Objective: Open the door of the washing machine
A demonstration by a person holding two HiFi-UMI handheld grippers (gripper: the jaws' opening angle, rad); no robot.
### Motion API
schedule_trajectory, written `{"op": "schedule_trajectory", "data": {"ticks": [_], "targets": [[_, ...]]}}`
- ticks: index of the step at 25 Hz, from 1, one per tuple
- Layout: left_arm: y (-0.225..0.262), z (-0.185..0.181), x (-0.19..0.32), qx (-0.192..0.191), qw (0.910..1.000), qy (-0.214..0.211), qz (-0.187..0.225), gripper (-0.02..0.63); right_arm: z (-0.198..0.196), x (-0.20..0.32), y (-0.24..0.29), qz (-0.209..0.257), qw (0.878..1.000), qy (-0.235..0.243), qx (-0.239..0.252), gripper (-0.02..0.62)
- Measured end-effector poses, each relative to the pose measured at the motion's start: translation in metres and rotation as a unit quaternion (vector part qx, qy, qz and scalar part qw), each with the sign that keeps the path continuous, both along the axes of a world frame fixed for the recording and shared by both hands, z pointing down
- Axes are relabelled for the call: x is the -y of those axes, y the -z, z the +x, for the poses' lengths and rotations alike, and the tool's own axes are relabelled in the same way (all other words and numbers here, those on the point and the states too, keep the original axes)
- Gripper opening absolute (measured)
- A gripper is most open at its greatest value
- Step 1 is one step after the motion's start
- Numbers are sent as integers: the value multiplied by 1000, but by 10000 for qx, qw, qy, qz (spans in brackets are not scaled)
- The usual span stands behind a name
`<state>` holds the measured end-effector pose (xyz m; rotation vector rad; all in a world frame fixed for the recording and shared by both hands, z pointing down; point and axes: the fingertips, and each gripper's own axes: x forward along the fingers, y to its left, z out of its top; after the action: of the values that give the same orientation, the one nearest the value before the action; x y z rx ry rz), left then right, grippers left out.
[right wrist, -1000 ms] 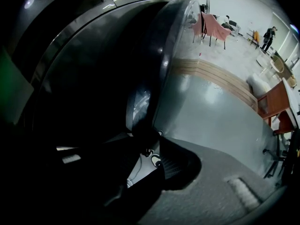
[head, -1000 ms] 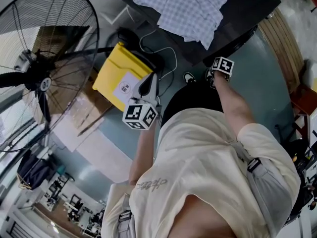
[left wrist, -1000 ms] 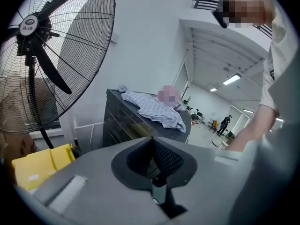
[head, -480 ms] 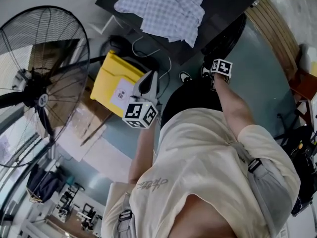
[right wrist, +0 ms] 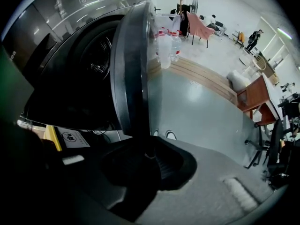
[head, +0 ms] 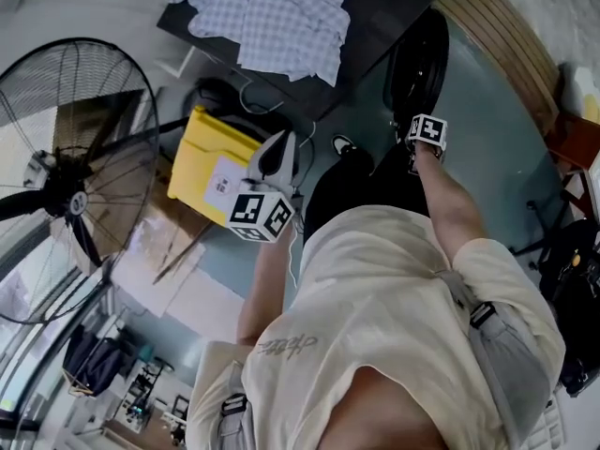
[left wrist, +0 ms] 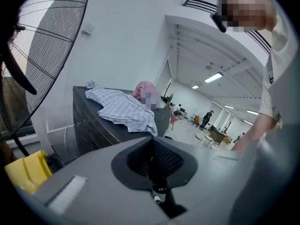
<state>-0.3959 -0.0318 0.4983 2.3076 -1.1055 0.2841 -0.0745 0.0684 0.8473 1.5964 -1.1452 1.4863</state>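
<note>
We face the dark washing machine (right wrist: 51,36), whose round door (right wrist: 129,69) stands swung out from the drum opening, edge-on to our right tool's camera. A checked cloth (head: 272,17) lies on the machine's top. Our right tool (right wrist: 150,161) points down, its jaws just now closing and pinching the door's rim between them, while our left tool (left wrist: 152,170), held apart from the machine, has its jaws pressed together and carries nothing.

head view steep down; right gripper view near door (right wrist: 133,64)
</note>
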Motion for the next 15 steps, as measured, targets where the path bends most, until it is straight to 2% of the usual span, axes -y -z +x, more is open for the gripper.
{"op": "schedule_trajectory", "data": {"ticks": [3,8,15], "targets": [[4,18,-6,106,9999,-63,11,20,23,-15,0,-42,10000,-29,-25,72],[6,62,-11,218,9997,-132,23,18,60,-28,-1,-43,9996,261,31,74],[19,160,-14,214,9991,-367,80,18,124,-42,0,60,9981,589,147,80]]}}
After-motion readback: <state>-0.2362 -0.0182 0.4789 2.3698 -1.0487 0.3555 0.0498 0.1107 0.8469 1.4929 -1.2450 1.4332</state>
